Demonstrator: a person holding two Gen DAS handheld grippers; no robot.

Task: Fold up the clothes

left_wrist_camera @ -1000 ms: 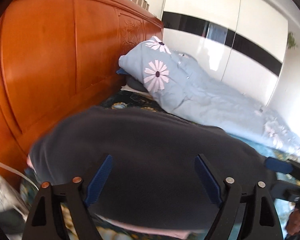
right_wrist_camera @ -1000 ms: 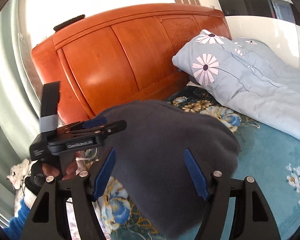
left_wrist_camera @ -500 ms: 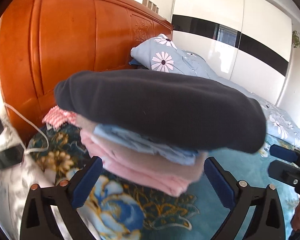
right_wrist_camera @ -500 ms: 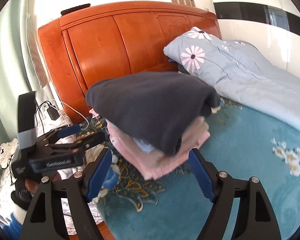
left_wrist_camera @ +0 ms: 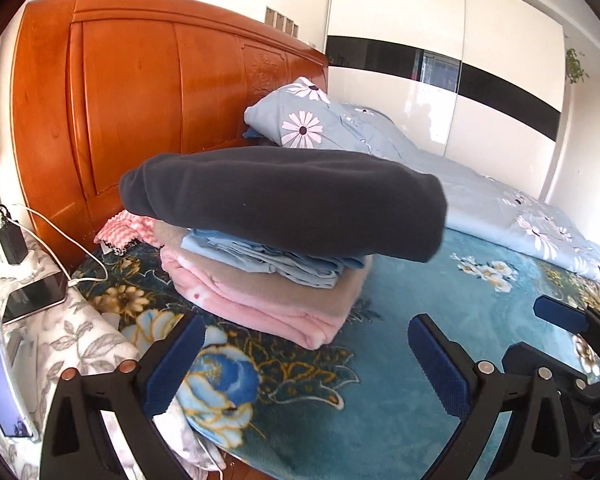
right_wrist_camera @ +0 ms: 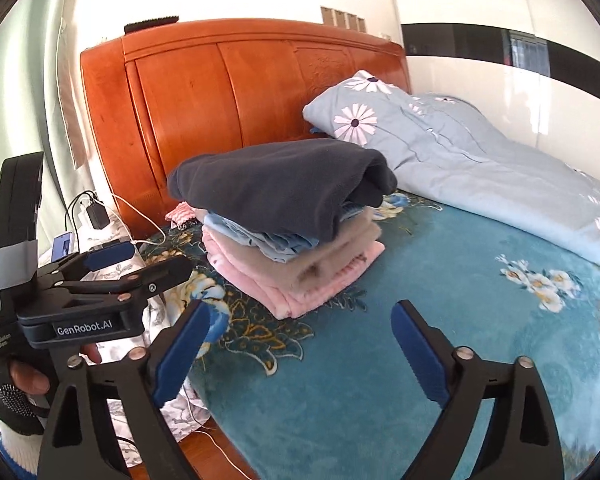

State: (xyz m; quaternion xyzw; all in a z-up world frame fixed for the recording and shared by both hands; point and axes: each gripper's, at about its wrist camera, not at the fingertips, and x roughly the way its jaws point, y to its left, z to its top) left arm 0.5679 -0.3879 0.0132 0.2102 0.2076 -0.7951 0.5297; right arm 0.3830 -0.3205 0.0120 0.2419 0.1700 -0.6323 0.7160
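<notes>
Dark grey fleece, a folded sweater [left_wrist_camera: 284,196], lies on top of a stack of folded clothes [right_wrist_camera: 296,248] on the bed, ahead of both sets of jaws and apart from them; under it sit a light blue garment [left_wrist_camera: 268,258], a beige layer and a pink blanket [left_wrist_camera: 260,304] at the bottom; the left gripper [left_wrist_camera: 304,360] stands spread wide with nothing between its blue pads, the stack just beyond its fingertips; the right gripper [right_wrist_camera: 300,344] is opening, its jaws empty too, the stack ahead and slightly to their left; a teal flowered bedspread [right_wrist_camera: 440,320] lies below both; past the stack rise an orange wooden headboard [left_wrist_camera: 140,100] and a pale blue flowered quilt [right_wrist_camera: 460,160]; left of the left jaws a phone [left_wrist_camera: 34,294] lies on its cable; a gloved hand [right_wrist_camera: 16,392] holds the left gripper
</notes>
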